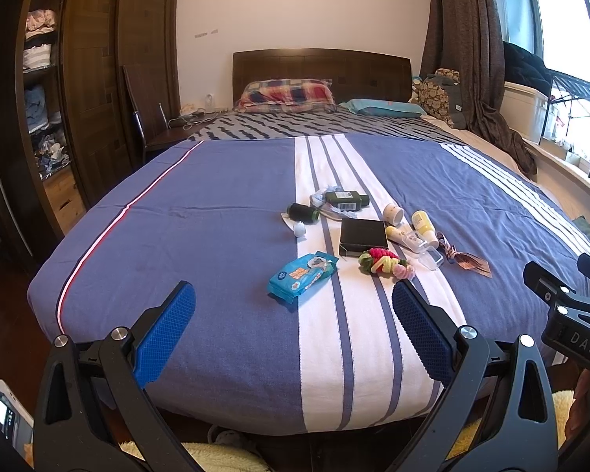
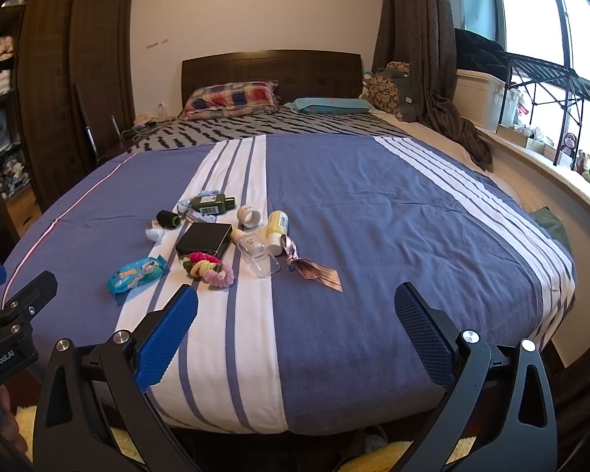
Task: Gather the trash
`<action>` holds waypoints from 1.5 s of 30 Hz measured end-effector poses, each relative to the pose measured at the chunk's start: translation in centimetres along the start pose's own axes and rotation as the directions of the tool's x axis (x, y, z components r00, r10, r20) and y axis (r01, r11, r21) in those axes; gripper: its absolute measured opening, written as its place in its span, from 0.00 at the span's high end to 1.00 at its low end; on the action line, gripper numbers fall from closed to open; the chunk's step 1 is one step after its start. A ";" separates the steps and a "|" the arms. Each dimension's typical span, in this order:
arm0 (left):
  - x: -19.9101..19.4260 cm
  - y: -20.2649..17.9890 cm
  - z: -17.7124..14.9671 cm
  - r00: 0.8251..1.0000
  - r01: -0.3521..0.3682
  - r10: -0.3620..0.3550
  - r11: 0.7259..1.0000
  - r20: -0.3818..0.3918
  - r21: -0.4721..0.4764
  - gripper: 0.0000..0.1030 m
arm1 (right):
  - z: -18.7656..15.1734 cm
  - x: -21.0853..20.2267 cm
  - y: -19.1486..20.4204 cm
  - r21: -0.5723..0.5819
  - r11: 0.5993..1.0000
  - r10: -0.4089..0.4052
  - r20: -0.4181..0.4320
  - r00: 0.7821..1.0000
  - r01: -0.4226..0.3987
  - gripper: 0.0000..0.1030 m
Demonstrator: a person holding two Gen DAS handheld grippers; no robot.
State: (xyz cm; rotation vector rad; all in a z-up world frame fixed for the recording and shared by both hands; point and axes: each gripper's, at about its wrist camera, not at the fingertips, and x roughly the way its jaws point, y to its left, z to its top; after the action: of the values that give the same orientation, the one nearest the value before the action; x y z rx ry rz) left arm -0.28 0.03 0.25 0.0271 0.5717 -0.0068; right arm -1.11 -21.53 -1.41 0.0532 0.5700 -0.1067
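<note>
A cluster of small items lies on the bed's white stripe: a blue wipes packet (image 1: 303,275) (image 2: 137,274), a black box (image 1: 363,237) (image 2: 203,240), coloured hair ties (image 1: 383,261) (image 2: 207,267), a dark green bottle (image 1: 346,199) (image 2: 213,203), a dark spool (image 1: 303,212) (image 2: 168,219), a crumpled white scrap (image 1: 299,230) (image 2: 155,234), yellow bottles (image 1: 424,225) (image 2: 277,228), a clear plastic case (image 1: 430,259) (image 2: 264,265) and a brown wrapper (image 1: 472,261) (image 2: 318,271). My left gripper (image 1: 293,316) hovers open short of the packet. My right gripper (image 2: 295,316) is open, empty, near the bed's foot.
The blue striped blanket (image 1: 224,204) (image 2: 393,204) covers the bed, with pillows (image 1: 287,94) at the headboard. A dark wardrobe (image 1: 98,78) stands left. A curtain (image 2: 424,59) and a window sill with toys (image 2: 586,169) lie right. Yellow fluffy fabric (image 2: 381,456) sits below the bed's foot.
</note>
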 end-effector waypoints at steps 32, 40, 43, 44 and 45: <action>0.9 0.1 0.0 1.000 0.002 -0.001 1.000 -0.012 0.013 0.08 | 0.6 0.4 -0.4 0.013 1.000 -0.004 0.020 1.000 0.004 0.03; 1.6 -0.1 0.1 1.000 0.008 -0.007 1.000 -0.020 0.021 0.08 | 0.5 1.2 -0.7 0.041 0.999 0.024 -0.005 1.000 -0.024 0.03; 1.9 -0.2 -0.1 1.000 0.006 -0.005 1.000 -0.026 0.022 0.08 | 0.5 1.5 -0.9 0.063 0.998 0.027 0.000 1.000 -0.027 0.03; 2.0 -0.2 -0.1 1.000 0.007 -0.006 1.000 -0.028 0.021 0.08 | 0.4 1.6 -0.9 0.061 0.998 0.023 0.002 1.000 -0.023 0.03; 2.2 -0.2 -0.2 0.999 0.008 -0.007 1.000 -0.033 0.022 0.08 | 0.4 1.7 -0.9 0.059 0.998 0.022 0.000 1.000 -0.022 0.03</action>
State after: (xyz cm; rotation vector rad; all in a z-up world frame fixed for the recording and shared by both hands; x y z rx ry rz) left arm 1.47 -0.17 -1.10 0.0462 0.6043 -0.0200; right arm 0.44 -22.57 -2.00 0.1170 0.5665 -0.1021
